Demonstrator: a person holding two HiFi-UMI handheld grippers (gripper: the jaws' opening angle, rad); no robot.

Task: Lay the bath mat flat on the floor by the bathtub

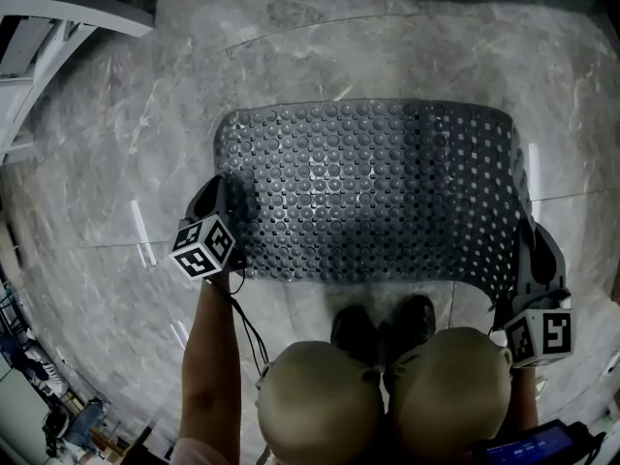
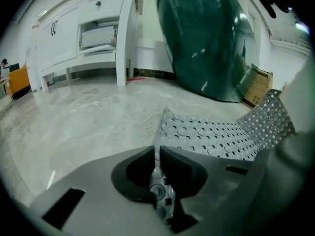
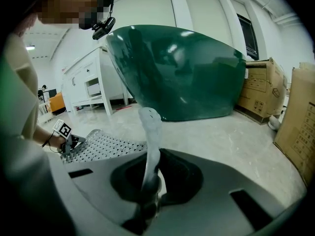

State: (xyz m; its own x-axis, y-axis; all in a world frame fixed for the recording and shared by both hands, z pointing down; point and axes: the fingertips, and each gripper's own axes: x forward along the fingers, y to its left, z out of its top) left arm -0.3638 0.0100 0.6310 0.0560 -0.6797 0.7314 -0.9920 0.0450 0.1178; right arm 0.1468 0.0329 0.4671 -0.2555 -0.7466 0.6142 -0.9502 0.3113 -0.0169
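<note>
head view: the bath mat (image 1: 368,192) is spread studded side up over the grey marble floor (image 1: 116,163), just ahead of the person's knees (image 1: 320,405) and shoes (image 1: 383,327).
left gripper (image 1: 225,216): at the mat's near left corner, with its marker cube (image 1: 202,247) facing the camera.
right gripper (image 1: 528,260): at the mat's near right corner, where the edge curls upward.
left gripper view: the jaws are pressed together on the mat's thin edge. from there the mat runs away low over the floor and rises at the right.
right gripper view: the jaws are clamped on the mat, and a pale strip of it stands up between them. the rest lies flat to the left, reaching the other gripper.
bathtub (image 3: 177,73): dark green, standing on the floor beyond the mat's far edge and apart from it.
surroundings: a white cabinet (image 2: 88,33) is left of the tub, and cardboard boxes (image 3: 261,87) are to its right.
</note>
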